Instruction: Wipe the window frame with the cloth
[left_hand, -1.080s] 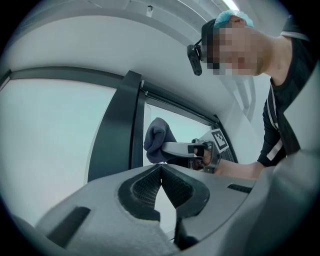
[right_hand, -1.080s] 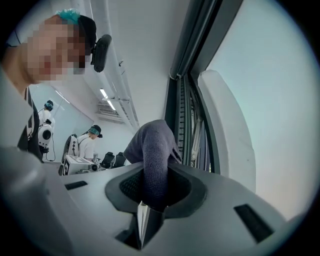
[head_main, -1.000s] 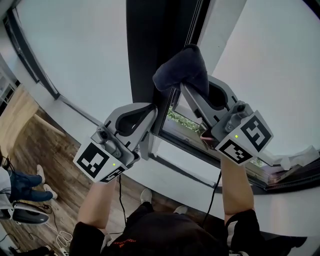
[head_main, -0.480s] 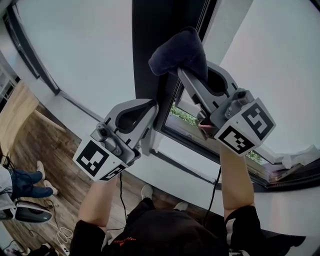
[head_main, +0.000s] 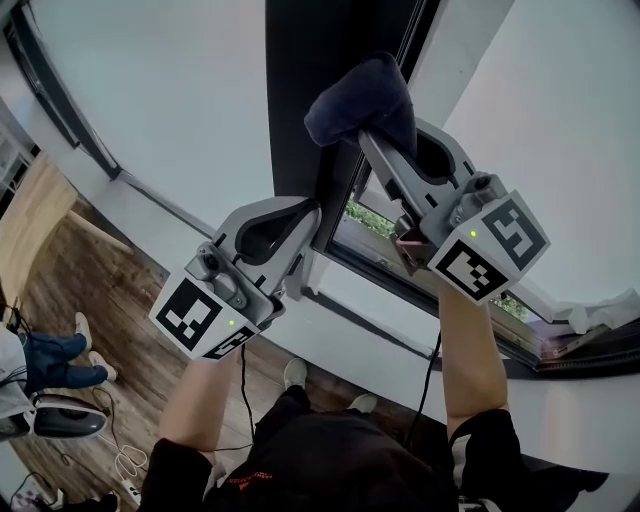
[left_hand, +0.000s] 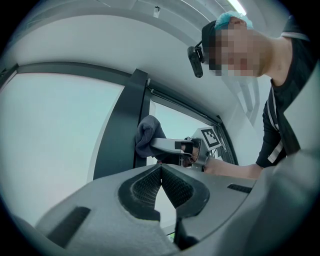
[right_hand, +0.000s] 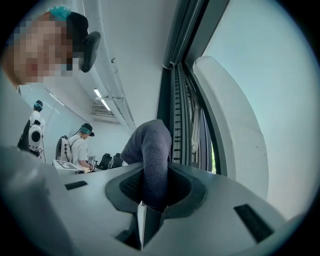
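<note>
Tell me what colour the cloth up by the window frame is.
Dark blue-grey. The cloth shows best in the head view, clamped in the right tool.

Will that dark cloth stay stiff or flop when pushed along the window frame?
Probably floppy: the cloth folds over above the right hand-held gripper clamping it. Likely light, as one pinch holds it up. Its fuzzy weave should drag, not slip, on the window frame.

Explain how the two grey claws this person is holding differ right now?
The right gripper is shut on the dark cloth, holding it against the dark window frame. The left gripper is shut with nothing between its jaws. The right gripper reaches further up the frame, while the left gripper sits lower beside it. Both are grey and hand-held.
</note>
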